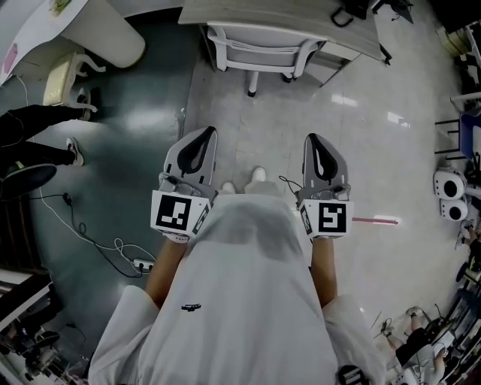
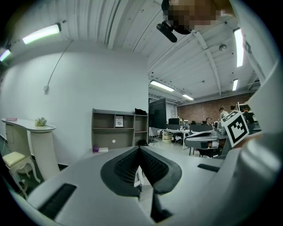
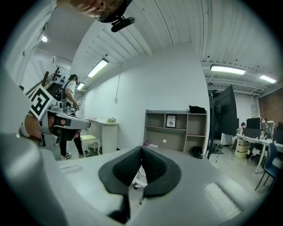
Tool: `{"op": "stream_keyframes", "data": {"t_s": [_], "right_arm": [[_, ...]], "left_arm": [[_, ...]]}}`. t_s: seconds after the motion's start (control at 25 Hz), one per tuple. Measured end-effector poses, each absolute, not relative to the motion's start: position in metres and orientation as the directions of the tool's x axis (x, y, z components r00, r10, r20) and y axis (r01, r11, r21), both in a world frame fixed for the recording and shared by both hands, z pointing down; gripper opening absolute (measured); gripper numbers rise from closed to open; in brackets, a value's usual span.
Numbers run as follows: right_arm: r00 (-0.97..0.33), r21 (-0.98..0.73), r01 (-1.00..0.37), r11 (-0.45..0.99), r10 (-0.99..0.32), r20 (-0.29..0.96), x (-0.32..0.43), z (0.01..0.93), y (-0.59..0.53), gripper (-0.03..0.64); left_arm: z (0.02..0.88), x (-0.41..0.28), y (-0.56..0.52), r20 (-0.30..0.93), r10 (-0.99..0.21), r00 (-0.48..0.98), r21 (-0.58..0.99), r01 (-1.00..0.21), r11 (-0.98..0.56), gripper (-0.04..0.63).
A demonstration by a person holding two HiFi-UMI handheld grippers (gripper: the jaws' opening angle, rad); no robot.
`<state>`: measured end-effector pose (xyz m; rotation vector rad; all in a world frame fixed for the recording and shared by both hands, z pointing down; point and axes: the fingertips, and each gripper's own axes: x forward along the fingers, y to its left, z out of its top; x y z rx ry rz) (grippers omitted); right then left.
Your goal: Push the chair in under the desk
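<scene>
The chair (image 1: 259, 46) stands far ahead, partly tucked under the desk (image 1: 301, 19). Both claws hang near the person, well apart from the chair across the floor (image 1: 278, 120). The left gripper (image 1: 203, 134) is clenched and holds nothing; the right gripper (image 1: 315, 140) is clenched too, likewise holding nothing.

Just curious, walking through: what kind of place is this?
Probably an open-plan office or lab: a white chair at a desk, more desks with monitors farther back, and a shelf unit.
</scene>
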<state>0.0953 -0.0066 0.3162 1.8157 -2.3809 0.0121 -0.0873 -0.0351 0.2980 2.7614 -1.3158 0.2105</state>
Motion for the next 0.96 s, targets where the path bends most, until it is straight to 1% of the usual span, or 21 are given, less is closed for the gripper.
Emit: {"op": "stream_keyframes", "data": {"t_s": [0.36,0.96], "right_arm": [[-0.276,0.066,-0.956,0.286,-0.953,0.128,0.087,0.32,-0.009,0.014],[-0.26,0.041,-0.963,0.266,-0.958,0.118,0.103,0.319,-0.01,0.014]], "left_arm": [[0.302,-0.085,-0.035,0.167,-0.765,0.622,0.011,-0.777,-0.629,0.008],[0.308,-0.074,-0.037,0.183,-0.768,0.613,0.02,-0.784,-0.621,0.008]]}}
